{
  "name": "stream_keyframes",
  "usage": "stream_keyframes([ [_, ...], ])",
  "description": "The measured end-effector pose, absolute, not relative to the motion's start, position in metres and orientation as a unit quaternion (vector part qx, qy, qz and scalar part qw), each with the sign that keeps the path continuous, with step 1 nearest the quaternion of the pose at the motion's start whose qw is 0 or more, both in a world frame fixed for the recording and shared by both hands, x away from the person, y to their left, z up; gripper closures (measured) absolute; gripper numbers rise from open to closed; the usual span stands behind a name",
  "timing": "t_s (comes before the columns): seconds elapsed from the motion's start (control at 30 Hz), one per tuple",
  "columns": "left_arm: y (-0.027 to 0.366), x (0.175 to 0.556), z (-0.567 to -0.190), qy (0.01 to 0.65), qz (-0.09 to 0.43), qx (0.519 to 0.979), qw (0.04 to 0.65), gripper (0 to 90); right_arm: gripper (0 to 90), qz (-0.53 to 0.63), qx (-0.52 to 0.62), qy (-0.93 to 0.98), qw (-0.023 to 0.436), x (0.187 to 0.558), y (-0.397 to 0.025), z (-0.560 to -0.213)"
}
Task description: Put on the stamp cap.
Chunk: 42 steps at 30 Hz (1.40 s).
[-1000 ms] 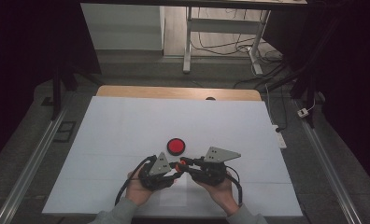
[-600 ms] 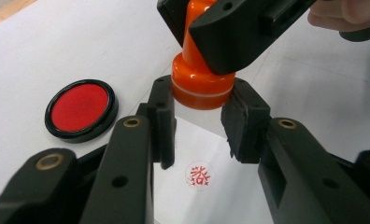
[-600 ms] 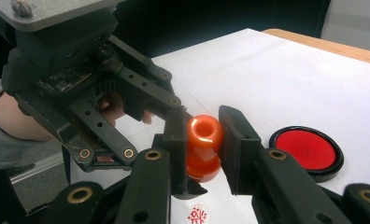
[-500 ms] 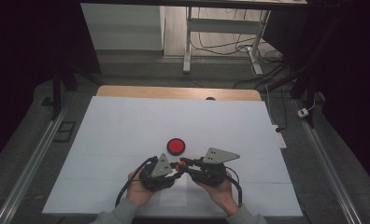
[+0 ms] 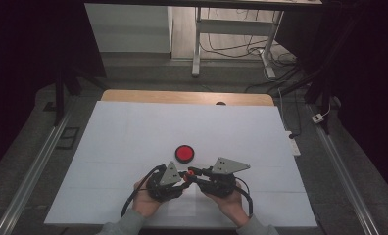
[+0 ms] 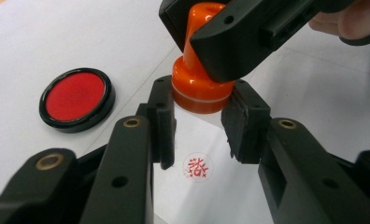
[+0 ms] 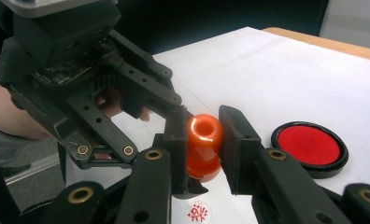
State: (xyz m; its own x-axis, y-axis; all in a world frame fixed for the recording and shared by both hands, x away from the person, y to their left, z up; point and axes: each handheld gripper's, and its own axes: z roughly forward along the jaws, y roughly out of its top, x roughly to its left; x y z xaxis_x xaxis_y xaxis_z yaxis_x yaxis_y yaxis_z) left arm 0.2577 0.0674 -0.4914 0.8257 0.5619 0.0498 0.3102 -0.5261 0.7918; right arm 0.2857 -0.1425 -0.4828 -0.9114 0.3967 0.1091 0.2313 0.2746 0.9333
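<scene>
Red ink pad [image 5: 184, 153] lies just beyond the held orange stamp [image 7: 203, 144]

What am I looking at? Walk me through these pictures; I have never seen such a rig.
No robot here: a person holds a hand-operated two-jaw gripper in each hand. The high view looks down on the white table from above the person's side. The other two pictures come from cameras riding on each gripper, looking along its black jaws. The right gripper clamps the handle of an orange stamp. The left gripper has its jaws on either side of the stamp's base; whether they press on it is unclear. Under the stamp lies a paper bearing a red printed mark. Nearby sits a round red ink pad.
</scene>
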Motion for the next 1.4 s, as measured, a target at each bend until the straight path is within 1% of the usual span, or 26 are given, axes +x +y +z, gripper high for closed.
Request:
stream_keyframes([
  [0.57,0.069,0.2582,-0.4935,0.255,0.156,0.852,0.43,64.1,72.6,0.572,0.202,0.791,0.078,0.2854,-0.1426,-0.481],
  [0.9,0.0695,0.2588,-0.4933,0.254,0.154,0.851,0.433,59.8,72.6,0.572,0.201,0.791,0.08,0.2852,-0.1426,-0.4809],
  [1.03,0.0693,0.2593,-0.4935,0.254,0.151,0.852,0.432,55.9,72.6,0.573,0.2,0.791,0.081,0.2849,-0.1425,-0.4805],
  [1.4,0.0724,0.2603,-0.4917,0.262,0.147,0.852,0.428,33.9,72.6,0.576,0.2,0.789,0.084,0.2854,-0.1445,-0.478],
])
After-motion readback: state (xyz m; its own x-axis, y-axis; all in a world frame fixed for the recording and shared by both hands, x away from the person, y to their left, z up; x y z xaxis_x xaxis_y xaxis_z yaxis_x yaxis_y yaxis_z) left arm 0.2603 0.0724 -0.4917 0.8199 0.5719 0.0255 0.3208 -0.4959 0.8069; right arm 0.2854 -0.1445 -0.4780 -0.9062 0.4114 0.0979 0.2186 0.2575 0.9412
